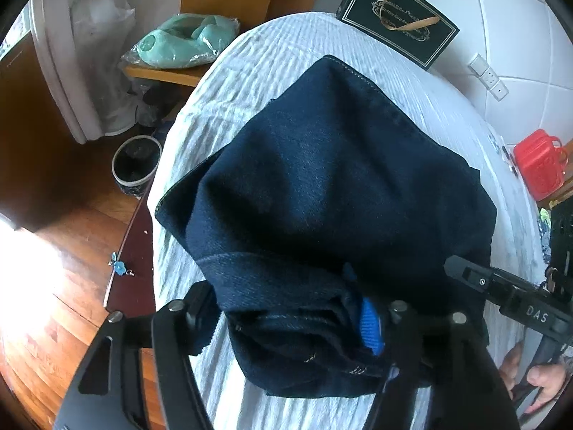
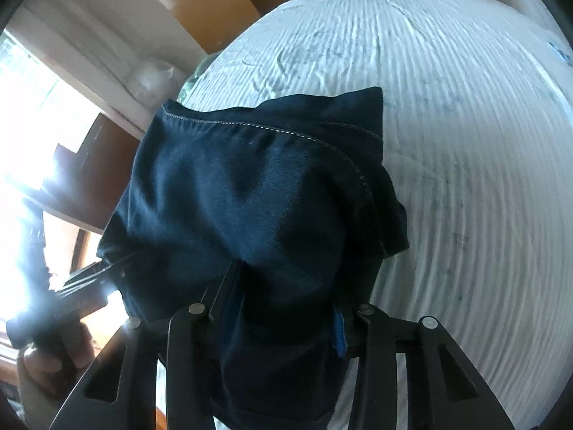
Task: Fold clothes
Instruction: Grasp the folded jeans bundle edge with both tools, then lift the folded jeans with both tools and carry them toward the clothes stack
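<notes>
The dark denim jeans are lying bunched in folded layers on the white ribbed bedcover, spreading forward from both of your tools, with a stitched seam running across the far edge. Your left gripper is clamping the near thick edge of that denim: the layers are packed between its fingers, and a blue pad is pressing against the cloth on the tool's right side. Your right gripper is likewise gripping the near edge, the fabric filling the gap between its fingers, with a blue pad showing against the denim on its right. In the left wrist view, the right tool is reaching in from the right, touching the denim's side edge, and your hand is wrapping its handle.

Ahead of the left tool, beyond the jeans, a dark gift bag is resting at the far end of the bed. Further left of it, a mint-green plush in plastic is sitting on a wooden shelf. To the right, a red container is standing beside the bed.
</notes>
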`<state>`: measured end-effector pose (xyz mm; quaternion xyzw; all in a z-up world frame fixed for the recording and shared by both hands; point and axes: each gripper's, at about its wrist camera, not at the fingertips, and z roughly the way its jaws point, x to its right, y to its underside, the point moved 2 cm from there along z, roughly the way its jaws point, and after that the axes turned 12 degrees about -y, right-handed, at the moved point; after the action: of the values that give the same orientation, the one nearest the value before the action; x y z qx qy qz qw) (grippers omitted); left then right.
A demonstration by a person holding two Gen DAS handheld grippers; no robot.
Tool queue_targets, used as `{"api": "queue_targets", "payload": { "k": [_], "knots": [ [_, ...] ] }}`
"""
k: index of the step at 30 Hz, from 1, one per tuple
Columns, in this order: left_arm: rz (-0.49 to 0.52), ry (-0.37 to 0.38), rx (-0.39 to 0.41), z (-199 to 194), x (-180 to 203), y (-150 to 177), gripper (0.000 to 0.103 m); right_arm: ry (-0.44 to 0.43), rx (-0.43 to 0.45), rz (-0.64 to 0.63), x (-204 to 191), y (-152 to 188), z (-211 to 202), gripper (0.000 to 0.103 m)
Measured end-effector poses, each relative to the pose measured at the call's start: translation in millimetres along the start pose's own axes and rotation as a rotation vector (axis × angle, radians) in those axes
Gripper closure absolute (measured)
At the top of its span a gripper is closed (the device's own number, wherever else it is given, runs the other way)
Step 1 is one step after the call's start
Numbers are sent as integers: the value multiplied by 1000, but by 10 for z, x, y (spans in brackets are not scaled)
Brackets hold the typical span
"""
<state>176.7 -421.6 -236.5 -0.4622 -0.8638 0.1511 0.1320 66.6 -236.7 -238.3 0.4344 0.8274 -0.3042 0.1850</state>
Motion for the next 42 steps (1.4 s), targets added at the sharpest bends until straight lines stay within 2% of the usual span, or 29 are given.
{"api": "queue_targets", "payload": {
  "k": [2, 3, 4, 7, 9, 15, 22, 25, 27, 29, 31, 32, 34, 35, 37, 40, 42],
  "knots": [
    [-6, -22, 9, -61, 42, 16, 52, 20, 6, -9, -27, 19, -5, 64],
    [0, -42, 21, -128, 81, 25, 61, 36, 12, -19, -63, 35, -23, 66],
    [10, -62, 42, -210, 129, 31, 66, 57, 25, -49, -133, 58, -63, 71],
    [33, -84, 92, -418, 204, 32, 75, 73, 65, -97, -267, 105, -170, 77],
    [47, -78, 116, -553, 245, 8, 78, 54, 91, -103, -308, 113, -260, 79],
    [32, -7, 112, -755, 310, -54, 80, -4, 162, -99, -357, 37, -622, 81],
    [92, 33, 151, -939, 740, -134, 80, 2, 225, -79, -248, 23, -1035, 82],
    [128, 44, 119, -847, 966, -104, 80, 22, 225, -43, -78, 52, -1138, 82],
    [138, 44, 75, -703, 1065, -14, 80, 24, 193, -10, 83, 114, -1137, 82],
    [151, 16, 41, -556, 1125, 89, 76, 13, 153, 41, 277, 187, -1090, 80],
    [164, -24, 29, -465, 1127, 168, 61, -2, 119, 90, 459, 270, -991, 74],
    [161, -28, 19, -448, 1099, 186, 58, -16, 125, 107, 504, 280, -986, 73],
    [134, -37, 6, -482, 979, 170, 30, -44, 135, 141, 596, 299, -976, 68],
    [124, -36, 16, -529, 918, 154, 22, -57, 139, 157, 640, 304, -972, 67],
    [100, -33, 30, -582, 797, 97, 0, -74, 144, 177, 709, 273, -972, 63],
    [65, -27, 39, -603, 631, -4, 0, -100, 148, 197, 796, 240, -958, 59],
    [59, -15, 13, -451, 612, -38, 0, -104, 150, 200, 818, 222, -944, 55]
  ]
}}
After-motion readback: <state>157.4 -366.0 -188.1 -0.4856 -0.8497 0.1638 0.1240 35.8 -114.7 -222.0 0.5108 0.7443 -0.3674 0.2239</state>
